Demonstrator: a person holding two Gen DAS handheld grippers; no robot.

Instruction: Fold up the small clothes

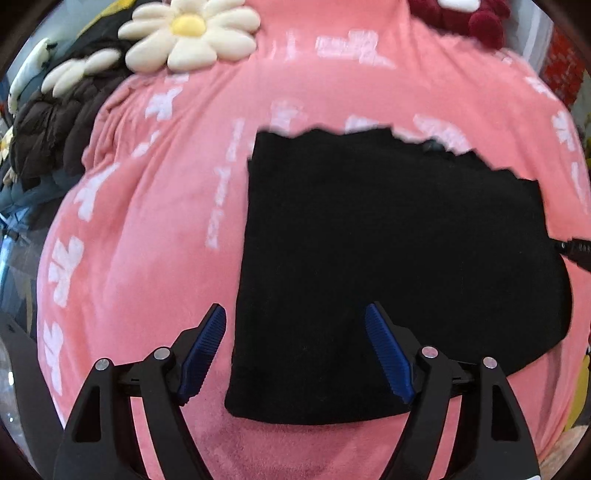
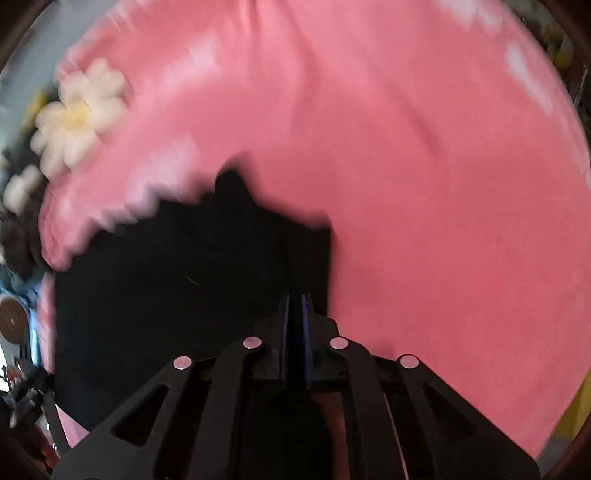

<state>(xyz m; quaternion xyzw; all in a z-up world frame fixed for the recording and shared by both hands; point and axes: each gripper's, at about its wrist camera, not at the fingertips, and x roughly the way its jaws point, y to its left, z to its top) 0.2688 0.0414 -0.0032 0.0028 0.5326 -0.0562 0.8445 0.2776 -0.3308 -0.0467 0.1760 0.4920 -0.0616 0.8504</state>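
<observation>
A small black garment (image 1: 388,266) lies flat on a pink blanket (image 1: 155,229) with white marks. My left gripper (image 1: 295,314) is open, its blue pads (image 1: 207,347) straddling the garment's near left edge just above the cloth. In the right wrist view the same black garment (image 2: 177,295) fills the lower left, blurred by motion. My right gripper (image 2: 294,299) is shut on the garment's right edge, black cloth pinched between the blue pads. The tip of the right gripper shows at the right edge of the left wrist view (image 1: 576,251).
A daisy-shaped cushion (image 1: 188,33) lies at the blanket's far left, also seen in the right wrist view (image 2: 77,114). A dark brown puffy jacket (image 1: 48,125) sits left of the blanket. A dark red plush thing (image 1: 469,14) is at the far right.
</observation>
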